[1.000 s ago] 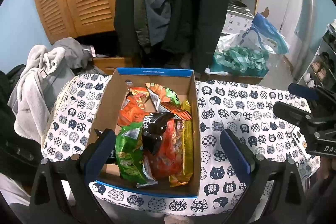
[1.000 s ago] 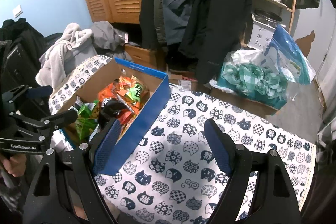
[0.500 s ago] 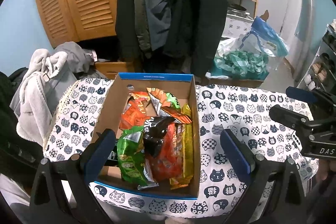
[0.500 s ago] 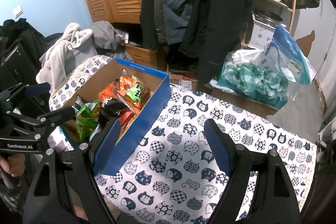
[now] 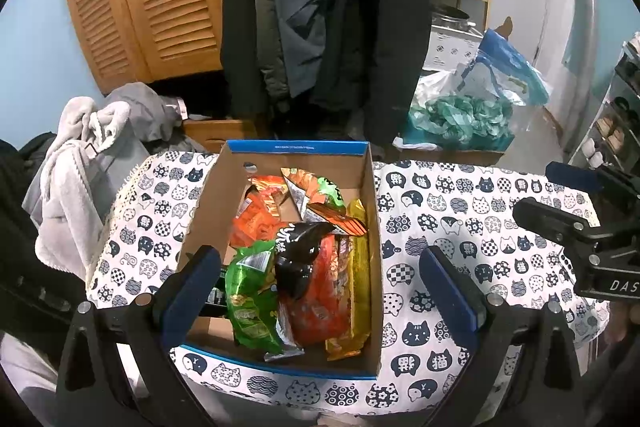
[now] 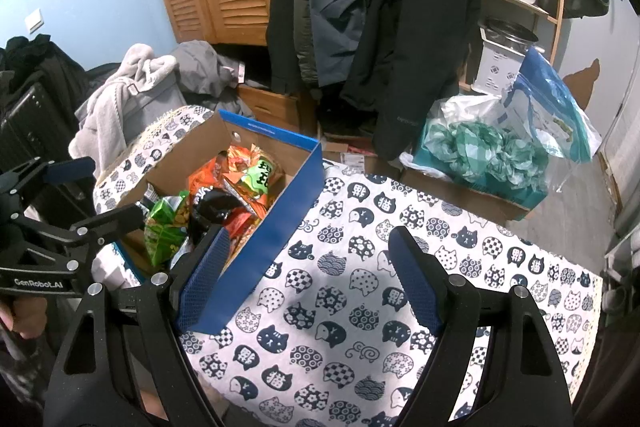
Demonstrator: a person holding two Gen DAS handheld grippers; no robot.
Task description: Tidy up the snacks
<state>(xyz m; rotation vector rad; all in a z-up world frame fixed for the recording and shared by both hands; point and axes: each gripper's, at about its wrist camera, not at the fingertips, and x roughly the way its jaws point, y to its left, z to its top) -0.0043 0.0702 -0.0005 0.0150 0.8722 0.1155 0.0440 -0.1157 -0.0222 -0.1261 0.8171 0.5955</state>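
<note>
A blue-edged cardboard box (image 5: pixel 296 147) sits on the cat-print tablecloth and holds several snack packets: a green one (image 5: pixel 250 301), a black one (image 5: pixel 302 255), orange ones (image 5: pixel 256 219) and a yellow one (image 5: pixel 358 287). My left gripper (image 5: pixel 320 287) is open and empty, hovering above the near end of the box. My right gripper (image 6: pixel 306 275) is open and empty over the tablecloth, right of the box (image 6: pixel 280 223). The packets also show in the right wrist view (image 6: pixel 256 179). Each gripper shows in the other's view, the right (image 5: pixel 580 227) and the left (image 6: pixel 60 219).
The cat-print tablecloth (image 6: pixel 400 307) covers a small table with bare cloth right of the box. Behind it hang dark coats (image 5: pixel 320 7). A pile of grey clothes (image 5: pixel 80 155) lies at the left. A bag of teal material (image 6: pixel 492 151) sits at the back right.
My left gripper has drawn back and up a little, so the box looks slightly smaller and more of the far room shows. The right gripper has hardly moved. Both stay open.
</note>
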